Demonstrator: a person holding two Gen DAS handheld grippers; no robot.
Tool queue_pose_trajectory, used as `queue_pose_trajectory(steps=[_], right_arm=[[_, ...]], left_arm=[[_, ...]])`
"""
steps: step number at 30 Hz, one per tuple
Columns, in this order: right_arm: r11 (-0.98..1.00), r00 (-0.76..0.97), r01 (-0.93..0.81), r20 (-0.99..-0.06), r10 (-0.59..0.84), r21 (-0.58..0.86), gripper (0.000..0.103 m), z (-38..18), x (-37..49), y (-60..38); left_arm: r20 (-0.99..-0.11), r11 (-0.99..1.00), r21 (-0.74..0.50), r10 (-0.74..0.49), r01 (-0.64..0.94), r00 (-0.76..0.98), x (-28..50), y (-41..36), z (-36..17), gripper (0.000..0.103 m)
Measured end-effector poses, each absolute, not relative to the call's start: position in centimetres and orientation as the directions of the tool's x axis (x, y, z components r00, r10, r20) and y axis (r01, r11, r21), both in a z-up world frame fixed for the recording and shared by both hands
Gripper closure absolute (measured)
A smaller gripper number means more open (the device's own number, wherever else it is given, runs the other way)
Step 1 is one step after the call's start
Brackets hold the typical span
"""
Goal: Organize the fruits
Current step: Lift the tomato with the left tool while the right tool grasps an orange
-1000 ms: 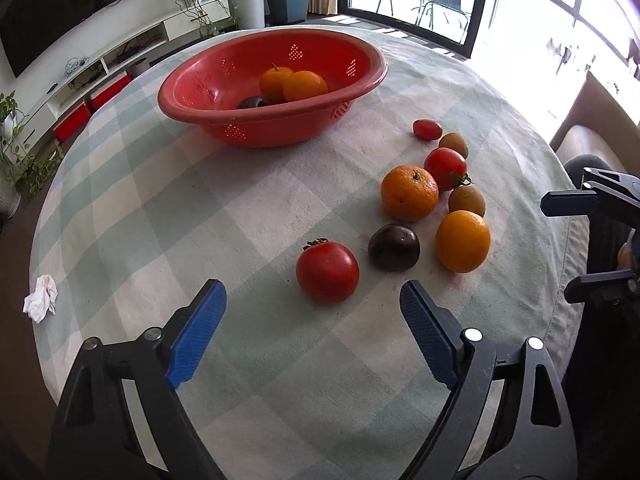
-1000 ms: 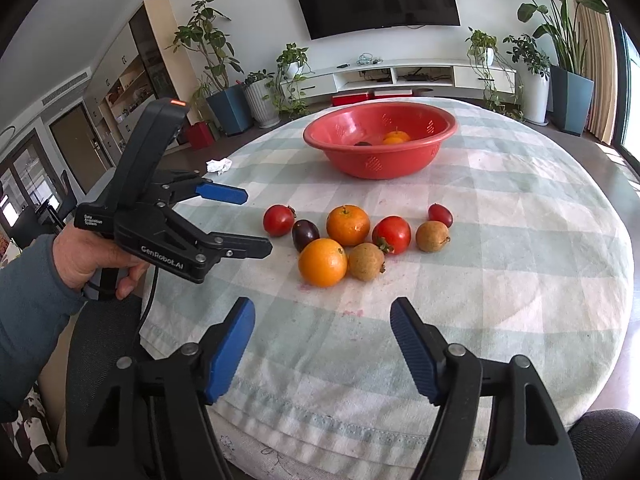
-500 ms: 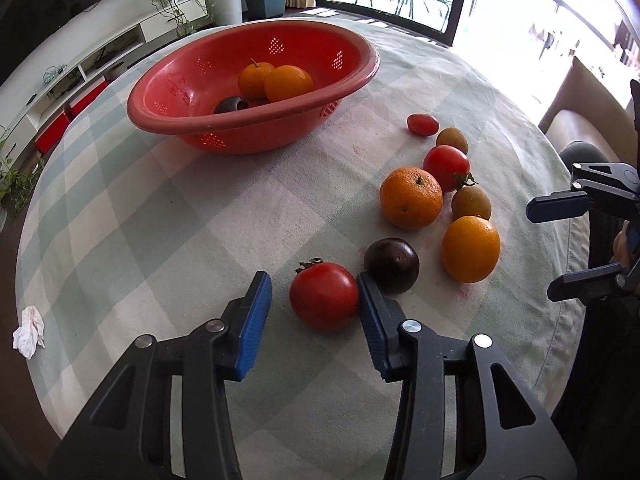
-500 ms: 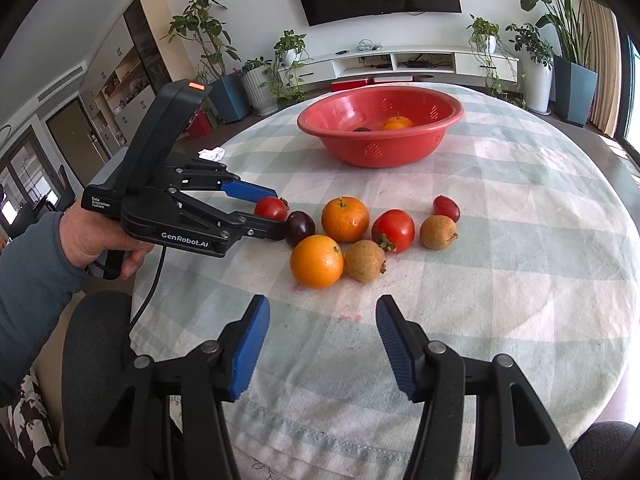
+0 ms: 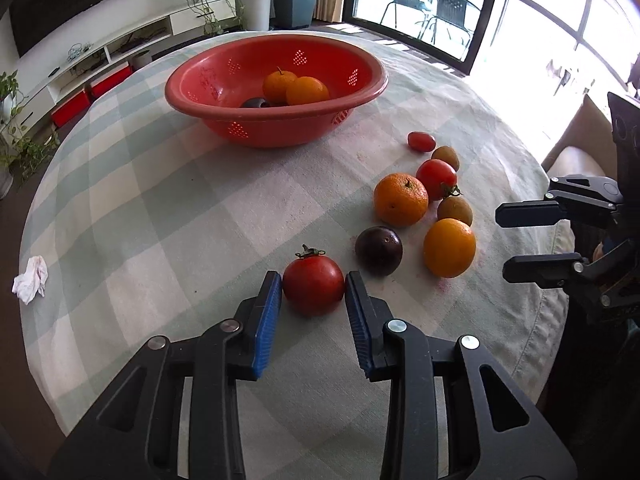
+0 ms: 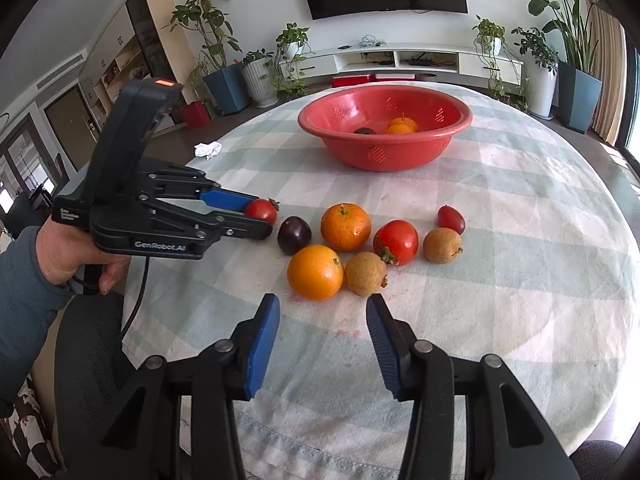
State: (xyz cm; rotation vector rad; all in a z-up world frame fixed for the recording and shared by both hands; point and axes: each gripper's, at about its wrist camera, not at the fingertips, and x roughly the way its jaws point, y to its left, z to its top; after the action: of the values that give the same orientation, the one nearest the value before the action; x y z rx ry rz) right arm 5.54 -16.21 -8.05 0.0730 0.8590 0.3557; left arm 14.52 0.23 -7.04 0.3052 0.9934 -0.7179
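My left gripper is shut on a red tomato that rests on the checked tablecloth; it also shows in the right wrist view. My right gripper is open and empty, just in front of an orange and a brown fruit. A dark plum, another orange, a second tomato and a small red fruit lie nearby. A red basket at the back holds two oranges and a dark fruit.
A crumpled white tissue lies near the table's left edge. The round table's edge curves close on the right. Plants, a TV shelf and glass doors stand behind the table.
My left gripper moved forward and closed its fingers onto the red tomato. My right gripper narrowed its opening and moved closer to the fruits.
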Motion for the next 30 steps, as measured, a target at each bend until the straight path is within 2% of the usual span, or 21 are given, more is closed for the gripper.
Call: queue_pose_trajectory(steps=[7, 15, 26, 30], right_arm=[[0.925, 0.602, -0.345, -0.719, 0.347, 0.158, 0.057, -7.2, 6.5, -14.7], [0.910, 0.596, -0.412, -0.744, 0.302, 0.039, 0.057, -7.2, 7.6, -13.2], [0.889, 0.563, -0.456, -0.763, 0.318, 0.033, 0.057, -7.7, 7.2, -13.2], [0.884, 0.560, -0.467, -0.764, 0.321, 0.029, 0.057, -7.7, 7.3, -13.1]], left_arm=[[-0.809, 0.787, -0.170, -0.455, 0.594, 0.372, 10.9, 1.9, -6.0, 0.072], [-0.830, 0.754, -0.096, -0.421, 0.650, 0.365, 11.3, -0.2, -6.0, 0.072], [-0.882, 0.687, -0.013, -0.349, 0.726, 0.315, 14.9, -2.2, -8.1, 0.071], [-0.880, 0.694, -0.027, -0.358, 0.720, 0.312, 15.3, -2.4, -8.5, 0.070]])
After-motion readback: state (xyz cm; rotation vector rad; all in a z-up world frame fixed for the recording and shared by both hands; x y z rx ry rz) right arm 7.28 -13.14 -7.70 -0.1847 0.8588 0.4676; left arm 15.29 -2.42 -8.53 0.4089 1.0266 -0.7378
